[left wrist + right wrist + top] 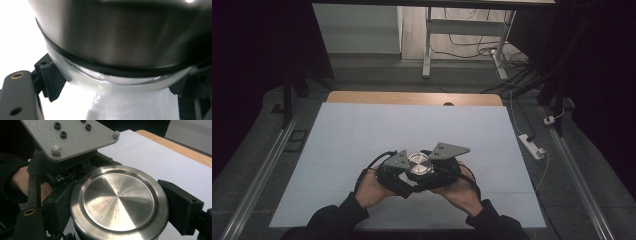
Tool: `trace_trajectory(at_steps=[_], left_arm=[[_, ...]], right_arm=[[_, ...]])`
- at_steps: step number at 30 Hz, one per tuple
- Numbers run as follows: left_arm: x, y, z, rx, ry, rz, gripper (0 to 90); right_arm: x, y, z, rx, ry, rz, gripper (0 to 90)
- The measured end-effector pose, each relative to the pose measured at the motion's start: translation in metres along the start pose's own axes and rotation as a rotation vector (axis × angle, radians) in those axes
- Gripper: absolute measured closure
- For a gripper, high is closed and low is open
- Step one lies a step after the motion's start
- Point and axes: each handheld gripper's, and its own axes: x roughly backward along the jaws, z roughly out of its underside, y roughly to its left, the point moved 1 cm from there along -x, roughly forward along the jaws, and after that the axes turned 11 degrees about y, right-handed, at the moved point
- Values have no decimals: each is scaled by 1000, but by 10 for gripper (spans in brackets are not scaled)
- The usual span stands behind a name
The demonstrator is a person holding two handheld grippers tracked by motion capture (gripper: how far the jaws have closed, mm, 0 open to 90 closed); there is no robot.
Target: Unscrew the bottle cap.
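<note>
Both grippers meet over the near middle of the white sheet (362, 135) that covers the wooden table (412, 98), each held in a hand coming in from the near edge

A jar sits between them; its round steel lid (419, 163) faces up, brushed metal with a raised rim. In the left gripper view the jar's clear body (120, 85) shows below the lid's steel side, a dark band between the two

Left gripper (393, 172): jaws clamped on the clear body of the jar just under the lid, one black jaw at each side of the glass in its own view

Right gripper (117, 202): black jaws set at opposite sides of the lid's rim, pads against the metal, closed on the lid

Left gripper's grey three-cornered plate (67, 137) sits just behind the lid in the right gripper view, the left hand (21, 178) behind it

A power strip (532, 146) lies on the floor to the right of the table
</note>
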Motion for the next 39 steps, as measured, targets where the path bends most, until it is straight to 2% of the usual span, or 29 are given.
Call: trace_trajectory(at_steps=[2, 6, 8, 9, 10, 11, 13, 17, 19, 20, 22, 26, 27, 28, 30, 31, 36, 39], left_arm=[[1, 0, 0, -2, -5, 7, 158], [2, 0, 0, -8, -13, 25, 158], [3, 1, 0, -33, -12, 50, 158], [3, 1, 0, -33, -12, 50, 158], [3, 2, 0, -46, -9, 60, 158], [3, 1, 0, -49, -12, 69, 158], [4, 0, 0, -78, -5, 101, 158], [5, -4, -2, -112, -13, 143, 158], [5, -5, -3, -113, -12, 142, 158], [5, -5, -3, -110, -9, 135, 158], [5, -2, -2, -89, -6, 113, 158], [7, 5, 2, -19, -4, 47, 158], [7, 7, 3, 7, -9, 32, 158], [7, 7, 3, 7, -9, 32, 158], [8, 10, 4, 42, -16, 13, 158], [9, 10, 4, 53, -9, -19, 158], [7, 6, 2, 40, -4, -25, 158], [7, 3, 0, 27, -6, -13, 158]], right_arm=[[1, 0, 0, 8, -10, -5, 181], [2, -4, 1, 6, -31, -52, 182], [3, -6, 1, 25, -30, -78, 182], [4, -6, 2, 34, -30, -93, 182], [4, -6, 2, 34, -30, -93, 182], [5, -8, 2, 59, -27, -132, 182], [6, -11, 2, 77, -23, -175, 182], [10, -18, 3, 132, -26, -286, 182], [12, -21, 4, 153, -28, -325, 181], [12, -21, 4, 154, -27, -329, 180], [12, -21, 4, 135, -23, -302, 162], [13, -20, 0, 70, -18, -170, 94], [14, -19, 0, 59, -25, -155, 94], [15, -19, -1, 46, -27, -129, 93], [16, -16, -1, 23, -27, -84, 94], [15, -15, -2, 11, -34, -70, 96], [12, -3, -5, -13, -53, 16, 119], [11, 2, -5, -3, -48, 59, 166]])
